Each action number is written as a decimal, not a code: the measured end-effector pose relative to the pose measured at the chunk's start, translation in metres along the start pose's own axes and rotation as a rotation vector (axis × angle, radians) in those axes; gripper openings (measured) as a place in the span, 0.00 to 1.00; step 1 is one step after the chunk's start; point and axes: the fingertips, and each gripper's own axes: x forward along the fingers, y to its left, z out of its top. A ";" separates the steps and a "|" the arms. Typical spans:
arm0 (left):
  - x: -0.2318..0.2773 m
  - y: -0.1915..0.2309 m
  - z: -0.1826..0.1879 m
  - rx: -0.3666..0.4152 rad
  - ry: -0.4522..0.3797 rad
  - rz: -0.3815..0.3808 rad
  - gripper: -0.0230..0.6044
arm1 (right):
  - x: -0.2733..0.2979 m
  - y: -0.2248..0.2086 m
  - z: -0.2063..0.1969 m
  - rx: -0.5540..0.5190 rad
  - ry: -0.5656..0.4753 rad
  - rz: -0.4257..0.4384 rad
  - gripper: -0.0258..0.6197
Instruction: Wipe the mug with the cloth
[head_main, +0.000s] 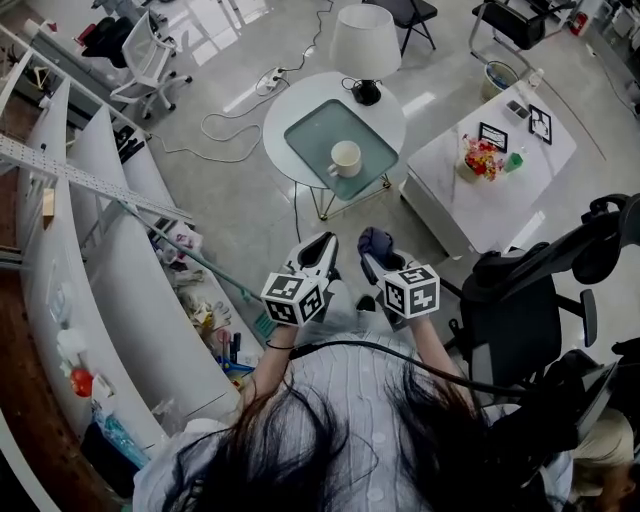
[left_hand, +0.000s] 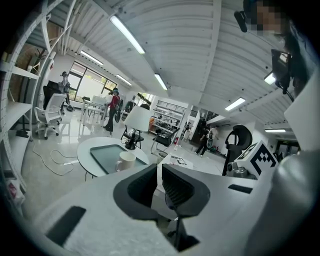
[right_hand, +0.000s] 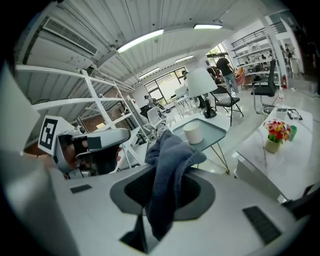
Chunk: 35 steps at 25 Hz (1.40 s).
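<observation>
Close in front of a person in a striped shirt, above a pale office floor, two grippers are held side by side, each carrying a marker cube. The left gripper (left_hand: 159, 175) has its jaws drawn almost together, with only a sliver between them and nothing in it. The right gripper (right_hand: 167, 195) is clamped on a dark blue cloth (right_hand: 172, 150), which bunches up past the jaw tips and trails back between them. Well ahead of both, the cream mug (head_main: 346, 158) stands upright on a green tray (head_main: 318, 128) on a round white surface (head_main: 285, 110), near a white-shaded lamp (head_main: 365, 40). A rectangular white surface (head_main: 500, 200) bearing flowers (head_main: 480, 155) stands to the right.
</observation>
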 end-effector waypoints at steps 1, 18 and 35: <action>0.000 0.001 -0.001 -0.002 0.004 0.003 0.07 | 0.001 0.000 -0.001 0.005 0.001 0.004 0.18; 0.062 0.070 0.015 0.033 0.085 0.048 0.08 | 0.051 -0.038 0.036 0.022 0.054 -0.018 0.18; 0.142 0.169 -0.003 0.160 0.335 -0.045 0.08 | 0.144 -0.066 0.077 0.022 0.190 -0.072 0.18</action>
